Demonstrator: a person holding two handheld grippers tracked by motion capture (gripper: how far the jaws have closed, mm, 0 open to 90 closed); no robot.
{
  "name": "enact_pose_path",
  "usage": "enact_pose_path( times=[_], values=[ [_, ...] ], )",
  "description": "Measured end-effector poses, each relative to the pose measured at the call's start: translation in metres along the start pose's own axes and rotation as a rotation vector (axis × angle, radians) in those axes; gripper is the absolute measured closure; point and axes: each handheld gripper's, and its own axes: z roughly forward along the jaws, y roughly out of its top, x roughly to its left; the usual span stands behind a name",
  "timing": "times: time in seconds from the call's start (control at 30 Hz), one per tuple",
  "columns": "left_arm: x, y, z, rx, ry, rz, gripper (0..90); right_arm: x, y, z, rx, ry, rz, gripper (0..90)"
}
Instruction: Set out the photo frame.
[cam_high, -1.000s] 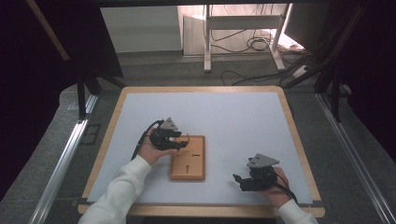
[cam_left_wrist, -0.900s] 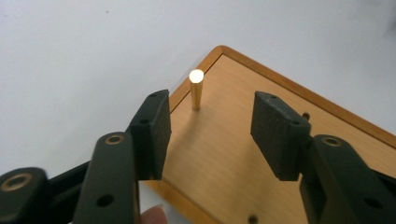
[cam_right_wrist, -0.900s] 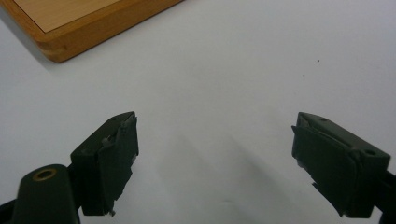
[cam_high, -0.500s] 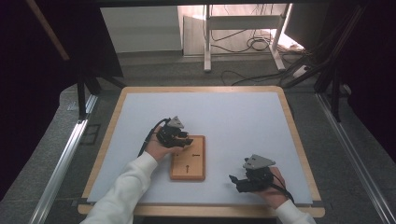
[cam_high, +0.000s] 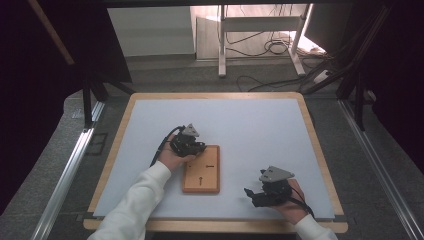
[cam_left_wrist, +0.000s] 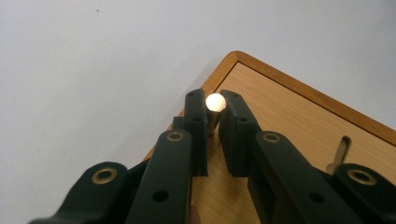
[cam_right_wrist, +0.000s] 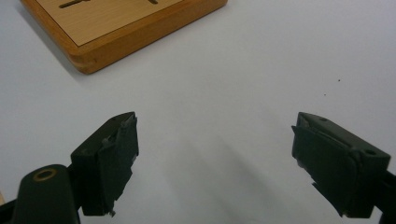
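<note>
The left gripper (cam_left_wrist: 214, 114) had just been closing its jaws on the upright wooden peg (cam_left_wrist: 215, 105) at the board's (cam_left_wrist: 289, 121) corner, mid-frame. A second peg (cam_left_wrist: 340, 153) stood at right. The right gripper (cam_right_wrist: 215, 158), jaws spread, hovered over bare white surface (cam_right_wrist: 261, 60).

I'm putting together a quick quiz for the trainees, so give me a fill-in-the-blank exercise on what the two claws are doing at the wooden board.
1. The left claw has just been closing on a small upright ____ near a corner of the wooden board.
2. The right claw has its jaws wide ____ with nothing between them.
3. The right claw hovers over the ____ table mat, beside the board.

Missing words: peg; open; white
</note>
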Motion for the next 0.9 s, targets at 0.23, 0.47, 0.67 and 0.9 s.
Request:
enact_pose_path(
  times=[0.23,0.47,0.67,0.9],
  values=[
    [0.002,0.0,0.003,-0.007,-0.015,-0.003,84.1,0.002,0.002,0.001,-0.006,0.014,-0.008,14.9],
    [0.008,0.001,0.002,0.002,-0.06,-0.039,84.4,0.005,0.005,0.002,-0.006,0.021,-0.014,14.9],
    [0.01,0.004,0.002,0.027,-0.074,-0.057,84.3,0.015,0.011,0.005,-0.012,0.034,-0.064,14.4],
    [0.01,0.006,0.002,0.044,-0.078,-0.063,84.3,0.03,0.018,0.008,-0.015,0.05,-0.122,14.0]
  ],
)
